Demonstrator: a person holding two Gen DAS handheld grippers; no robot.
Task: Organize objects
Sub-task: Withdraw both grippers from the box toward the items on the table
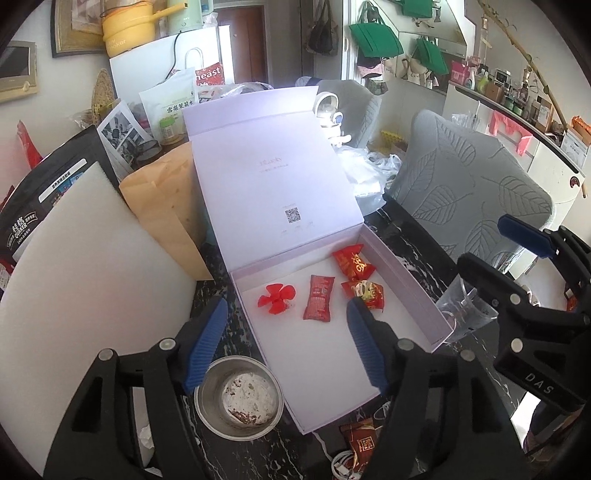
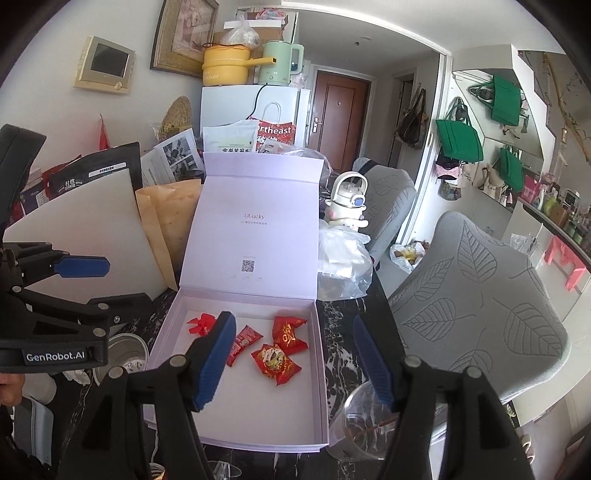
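Both grippers' fingers released, red flower [image 2: 201, 324] half hidden, box [image 2: 321, 369] front cut off

A lived-in home, a small flat's dining corner. A white fridge [image 2: 255, 110] carries a yellow electric cooker [image 2: 223, 66] and a green kettle [image 2: 279, 62]. A brown entrance door [image 2: 338, 110] stands behind it, with bags hung beside. Green tote bags [image 2: 458, 140] hang on the wall, leaf-patterned chairs [image 2: 480, 295] flank the cluttered dark marble surface [image 2: 343, 332], and a framed picture [image 2: 184, 33] hangs above.
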